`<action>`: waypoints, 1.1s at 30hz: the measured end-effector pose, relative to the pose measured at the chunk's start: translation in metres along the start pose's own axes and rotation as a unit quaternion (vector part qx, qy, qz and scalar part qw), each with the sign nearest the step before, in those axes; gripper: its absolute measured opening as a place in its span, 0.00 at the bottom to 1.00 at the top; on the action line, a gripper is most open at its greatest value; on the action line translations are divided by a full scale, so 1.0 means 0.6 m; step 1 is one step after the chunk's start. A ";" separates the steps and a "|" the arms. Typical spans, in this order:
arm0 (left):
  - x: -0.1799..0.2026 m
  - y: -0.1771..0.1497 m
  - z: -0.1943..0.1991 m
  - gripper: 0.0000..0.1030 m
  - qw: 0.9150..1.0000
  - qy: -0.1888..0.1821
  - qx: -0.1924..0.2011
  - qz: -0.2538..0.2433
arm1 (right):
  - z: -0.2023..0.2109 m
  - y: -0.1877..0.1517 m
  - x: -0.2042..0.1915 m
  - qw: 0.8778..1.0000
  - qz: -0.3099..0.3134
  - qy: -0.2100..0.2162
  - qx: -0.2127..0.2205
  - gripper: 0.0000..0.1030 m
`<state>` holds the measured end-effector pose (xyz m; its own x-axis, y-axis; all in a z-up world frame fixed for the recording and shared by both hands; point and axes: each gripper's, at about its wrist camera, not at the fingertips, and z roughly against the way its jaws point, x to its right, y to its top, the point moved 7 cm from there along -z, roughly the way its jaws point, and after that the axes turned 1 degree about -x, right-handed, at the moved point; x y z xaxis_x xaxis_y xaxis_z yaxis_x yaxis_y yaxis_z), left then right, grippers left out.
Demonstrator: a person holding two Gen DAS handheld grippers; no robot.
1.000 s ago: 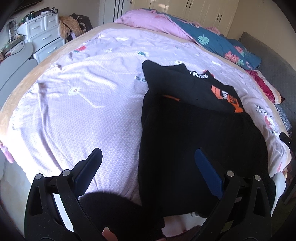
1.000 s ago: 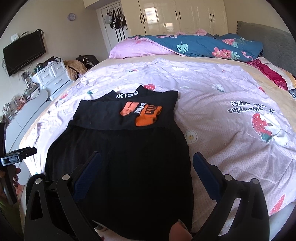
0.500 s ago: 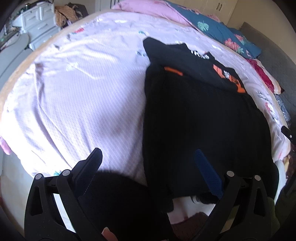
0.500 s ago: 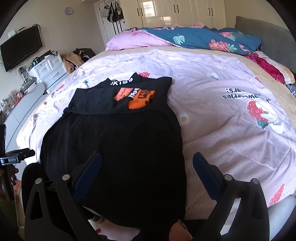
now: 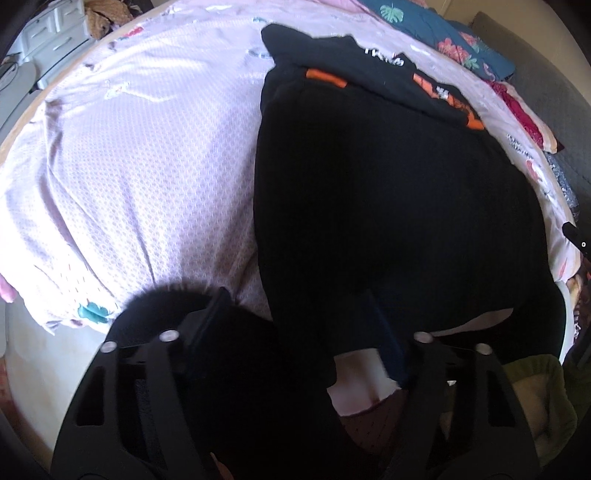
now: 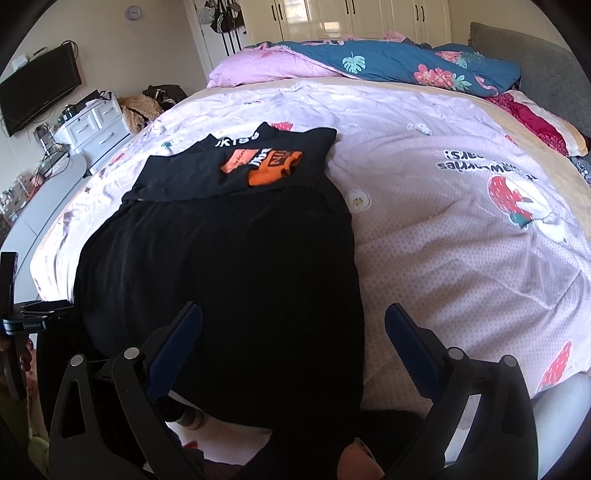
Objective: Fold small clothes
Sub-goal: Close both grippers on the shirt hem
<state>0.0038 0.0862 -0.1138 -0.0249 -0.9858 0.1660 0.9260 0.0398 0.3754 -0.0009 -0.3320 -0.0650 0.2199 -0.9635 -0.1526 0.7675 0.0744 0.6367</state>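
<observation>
Pink bedspread (image 6: 461, 229), black garment (image 6: 236, 280) overhanging edge

white letters, seen upside down as "kiss", are being shown on the black top's collar (image 6: 236, 142); the orange patch (image 6: 273, 166) and bedsheet (image 6: 476, 162) lettering cannot be read.

Both views showed strong fisheye bending, dark vignette at corners. Daylight was bright on pink bedsheet (image 6: 461, 229) right of black garment (image 6: 229, 273); garment read as near-featureless black, folds lost. Glare sat on wardrobe doors (image 6: 332, 18) beyond garment. Left wrist view was softer, slightly blurred; sunlit patch lay on sheet (image 5: 140, 155) left of garment (image 5: 388, 206). Round dark shadow (image 5: 173, 306) fell on sheet below-left of garment, swallowing left gripper (image 5: 299, 328) fingers in murk. Right gripper (image 6: 293, 345) pads were clearly lit.
</observation>
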 end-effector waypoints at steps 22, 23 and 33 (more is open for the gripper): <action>0.016 0.002 0.001 0.03 0.999 -0.005 0.018 -0.033 | -0.055 -0.102 0.010 0.993 0.041 -0.020 -0.110 0.66; 0.015 0.004 0.008 0.03 0.999 -0.007 0.024 -0.032 | -0.057 -0.106 0.010 0.992 0.043 -0.019 -0.115 0.59; -0.005 0.021 0.074 0.02 0.997 -0.034 0.075 -0.014 | 0.021 -0.064 0.010 0.999 0.036 0.026 -0.016 0.08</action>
<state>-0.0012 0.0971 -0.0689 -0.0805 -0.9736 0.2136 0.8582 0.0413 0.5117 -0.0367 -0.3439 -0.0811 0.3066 -0.9405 -0.1466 0.7665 0.1526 0.6238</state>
